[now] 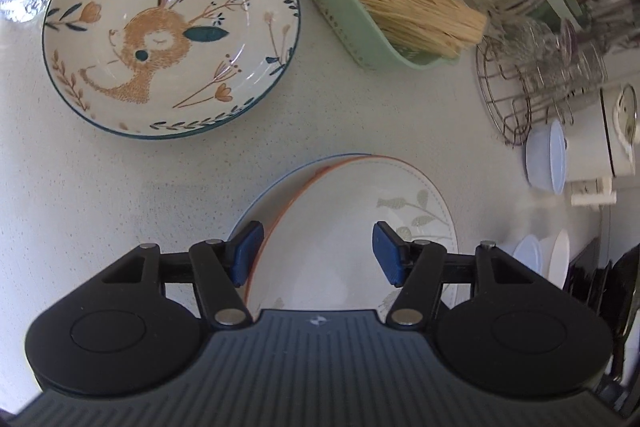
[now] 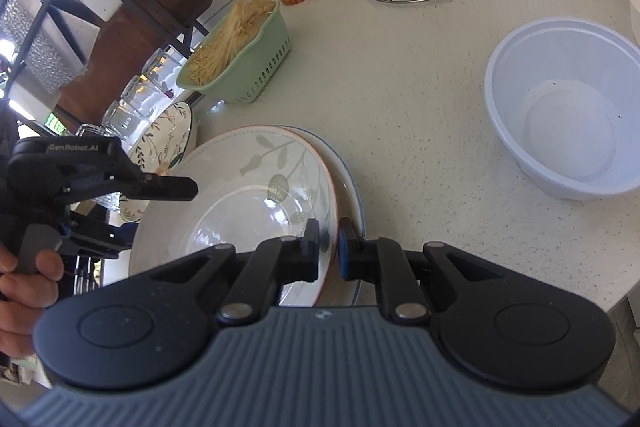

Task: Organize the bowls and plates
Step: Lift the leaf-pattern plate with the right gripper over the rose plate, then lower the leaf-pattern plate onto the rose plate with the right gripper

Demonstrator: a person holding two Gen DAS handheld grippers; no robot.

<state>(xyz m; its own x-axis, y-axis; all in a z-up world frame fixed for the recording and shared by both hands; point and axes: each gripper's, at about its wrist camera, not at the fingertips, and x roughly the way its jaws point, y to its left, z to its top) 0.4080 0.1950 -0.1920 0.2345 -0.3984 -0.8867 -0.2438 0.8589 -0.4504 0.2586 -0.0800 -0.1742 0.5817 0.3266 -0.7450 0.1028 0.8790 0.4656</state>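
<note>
Right tool [image 2: 329,254] is pinched tight on the near rim of the orange-rimmed leaf plate [image 2: 240,195] — it sits nested on a blue-rimmed plate [image 2: 347,179] on the speckled worktop [image 2: 400,99]. Left tool [image 1: 318,254] hangs above that same stack, jaws spread wide, gripping nothing. Up beyond it lies the deer plate [image 1: 172,27], flat on the worktop, just beside the green basket of noodles [image 1: 344,15]. A white plastic bowl [image 2: 568,123] stands off to the right — well apart.
</note>
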